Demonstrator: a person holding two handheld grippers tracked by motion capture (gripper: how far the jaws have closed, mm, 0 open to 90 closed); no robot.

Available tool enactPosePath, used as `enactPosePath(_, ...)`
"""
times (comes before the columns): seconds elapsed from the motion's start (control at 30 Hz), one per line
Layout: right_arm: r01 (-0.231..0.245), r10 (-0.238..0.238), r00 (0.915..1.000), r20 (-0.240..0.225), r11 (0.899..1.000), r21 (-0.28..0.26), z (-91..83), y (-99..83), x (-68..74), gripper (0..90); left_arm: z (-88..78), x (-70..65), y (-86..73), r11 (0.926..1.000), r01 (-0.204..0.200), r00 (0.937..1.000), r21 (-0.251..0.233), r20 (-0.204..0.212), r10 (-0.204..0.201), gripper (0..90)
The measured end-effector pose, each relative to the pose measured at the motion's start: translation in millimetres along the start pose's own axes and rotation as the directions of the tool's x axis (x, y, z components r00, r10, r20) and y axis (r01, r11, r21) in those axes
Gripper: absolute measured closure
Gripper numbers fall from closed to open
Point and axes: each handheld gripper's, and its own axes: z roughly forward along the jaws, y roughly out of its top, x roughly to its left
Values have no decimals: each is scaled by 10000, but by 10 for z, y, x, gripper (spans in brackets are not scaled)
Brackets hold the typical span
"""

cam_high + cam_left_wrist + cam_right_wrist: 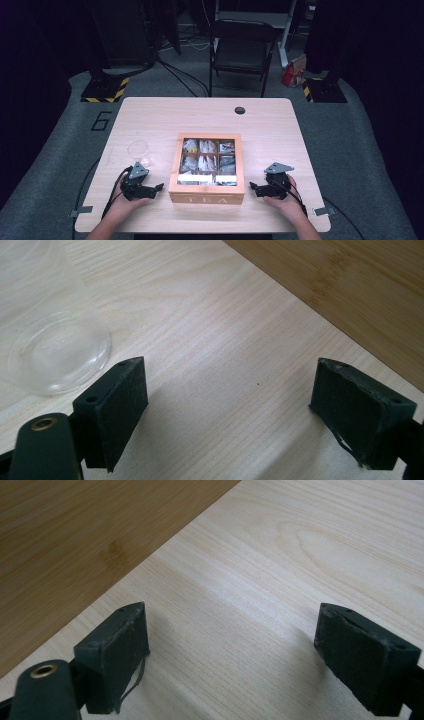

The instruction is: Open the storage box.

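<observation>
A wooden tea box (206, 196) sat at the near middle of the bench (270, 120), with "TEA" lettered on its near wall. Its top showed a grid of compartments, three across. The far row held a yellowish packet at the left, pale folded sachets in the middle and a darker packet with a touch of red at the right. The middle row held more pale and grey sachets. In the near row a white strip lay across the left and middle compartments, and its contents were too blurred to tell.

Left of the box stood a clear plastic cup (138, 150), upright and seemingly empty. In the left gripper view its round base (59, 354) rested on the bench just beyond the left jaw.

The left gripper (158, 187) lay on the bench just left of the box, near the cup, its jaws spread wide with only bare wood between them (232, 410). The right gripper (252, 187) lay just right of the box, jaws likewise spread and holding nothing (232, 652). Each pointed toward the box, whose side wall (350, 295) crossed a corner of each gripper view, close but apart from the jaws.

A black folding chair (241, 50) stood beyond the far edge of the bench.
</observation>
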Motion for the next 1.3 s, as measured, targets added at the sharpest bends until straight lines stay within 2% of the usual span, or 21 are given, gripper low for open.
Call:
enactPosePath(0.37,-1,1,10000,-20,10000,29,-3,1,-2,136,1,-1,0,10000,24,10000,-34,-19,-24,146)
enactPosePath(0.43,-47,49,9999,125,9999,-159,3,-5,-4,150,-3,1,1,10000,16,10000,28,45,-16,146)
enactPosePath(0.63,-72,75,9998,174,9998,-162,-3,-6,-4,163,0,-4,-2,9999,88,10000,-60,41,-88,153)
enactPosePath(0.8,82,-80,9999,92,9998,-178,-14,-8,-6,213,-10,6,0,10000,65,10000,-10,74,-65,166)
enactPosePath(0.97,-82,82,10000,-29,9998,-186,-25,-10,-3,254,-17,8,-1,10000,42,10000,-33,20,-42,185)
enactPosePath(1.13,-114,119,9998,153,9995,-310,-34,-10,-11,327,-20,8,-3,10000,66,10000,-57,13,-65,206)
enactPosePath(1.2,-153,153,9999,0,9997,-188,-47,-1,-12,349,-24,9,-3,9999,86,10000,-73,13,-86,214)
enactPosePath(1.3,-23,23,10000,24,9995,-323,-41,-1,-3,368,-28,5,-4,9999,124,9999,-98,35,-124,248)
